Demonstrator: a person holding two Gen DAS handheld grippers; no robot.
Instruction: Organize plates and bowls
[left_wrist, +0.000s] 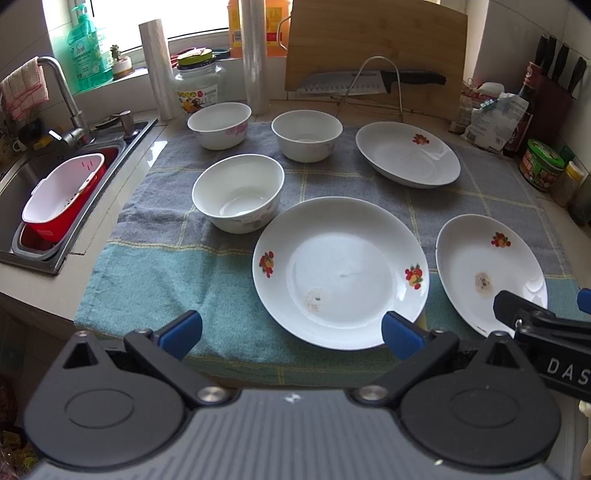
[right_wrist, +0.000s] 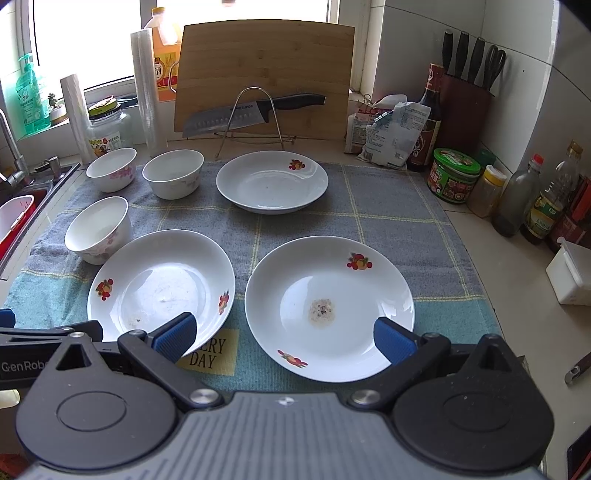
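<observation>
Three white plates with fruit prints lie on a grey-green towel: a near left plate, a near right plate and a far plate. Three white bowls stand at the left: a near bowl and two far bowls. My left gripper is open and empty above the towel's near edge, before the near left plate. My right gripper is open and empty over the near right plate's front rim.
A sink with a red and white basket is at the left. A cutting board, a knife on a wire rack, jars and bottles line the back and right. A white box sits at the right.
</observation>
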